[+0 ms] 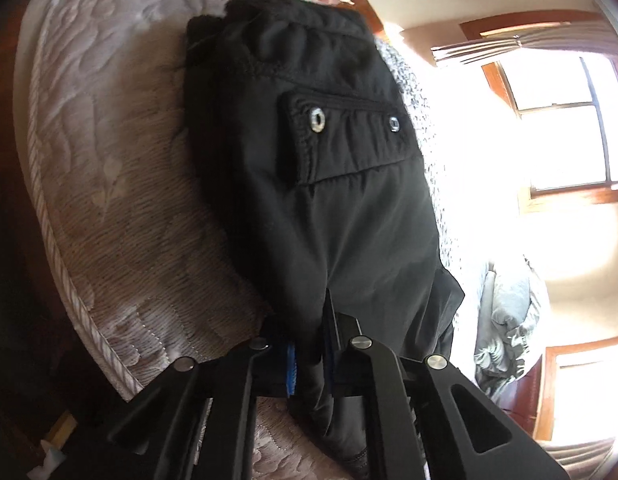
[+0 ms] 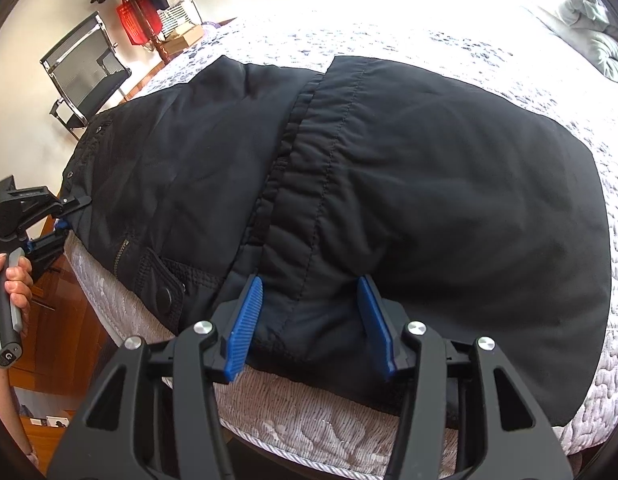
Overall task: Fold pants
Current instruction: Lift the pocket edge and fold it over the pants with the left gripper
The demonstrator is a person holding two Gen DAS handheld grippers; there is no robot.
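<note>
Two tools are working the near edge of the black pants (image 2: 389,184), which are lying spread across the bed (image 2: 309,412). The left tool (image 1: 309,354) is clenching a fold of dark cloth between its pads, the fabric bunching up out of the pinch. The right tool (image 2: 311,324) is standing half-spread, its blue pads (image 2: 245,320) straddling a hump of the hem; whether they are pressing it I cannot tell. Judging by the creases and sagging, the cloth is behaving as soft, light and limp, probably a bit slick, so it will likely be drooping and sliding unless gripped at seams, hems or the waistband. Ahead of the left tool a pocket flap (image 1: 345,136) with metal snaps is adding a stiffer, bulkier patch. Farther out, a bundled grey blanket (image 2: 589,12) is sitting beyond the pants, well apart, and a chair (image 2: 85,68) is standing off the bed, neither seeming to block the fold.
</note>
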